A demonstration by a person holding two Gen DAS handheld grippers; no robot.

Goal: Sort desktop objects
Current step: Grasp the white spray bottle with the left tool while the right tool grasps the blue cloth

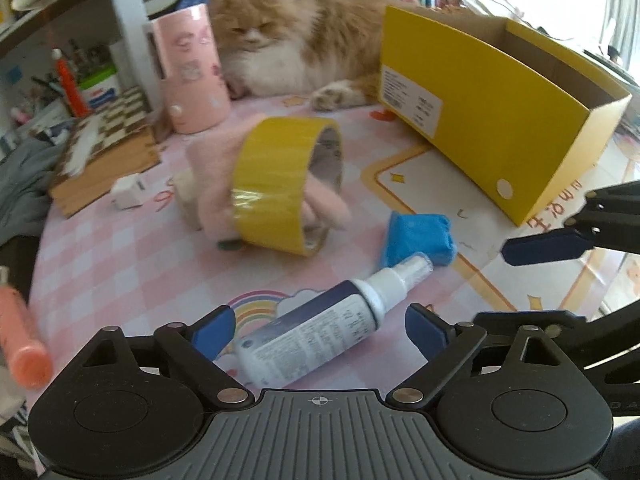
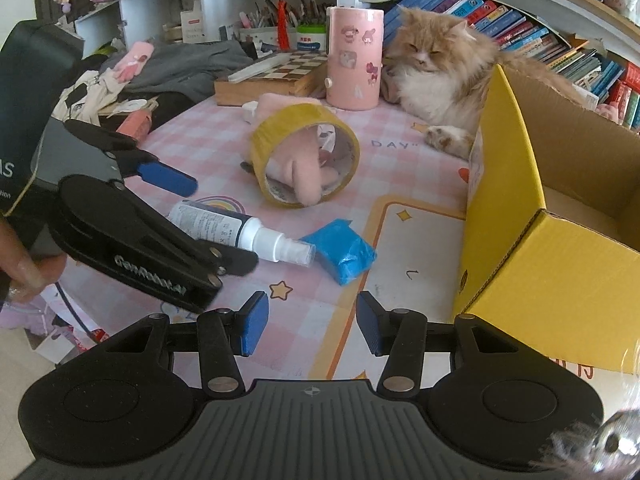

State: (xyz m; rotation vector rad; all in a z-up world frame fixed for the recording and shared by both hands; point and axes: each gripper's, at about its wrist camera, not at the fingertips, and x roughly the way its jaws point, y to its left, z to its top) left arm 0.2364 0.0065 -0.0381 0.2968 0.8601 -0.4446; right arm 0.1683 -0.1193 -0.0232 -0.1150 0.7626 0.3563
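A white-and-navy spray bottle (image 1: 312,340) lies on its side on the pink checked mat, nozzle toward a blue packet (image 1: 420,236). My left gripper (image 1: 320,332) is open and straddles the bottle, with a gap between each pad and the bottle. In the right wrist view the same bottle (image 2: 224,228) lies between the left gripper's fingers (image 2: 168,176). My right gripper (image 2: 312,326) is open over bare mat, just short of the blue packet (image 2: 340,252), with nothing between its pads. A yellow tape roll (image 1: 272,168) leans on a pink plush toy (image 1: 208,168).
An open yellow cardboard box (image 2: 520,240) stands at the right. A ginger cat (image 2: 436,80) lies behind it, beside a pink cylinder holder (image 2: 354,60). A wooden chessboard box (image 1: 108,148), a small white cube (image 1: 130,192) and an orange tube (image 1: 20,344) are at the left.
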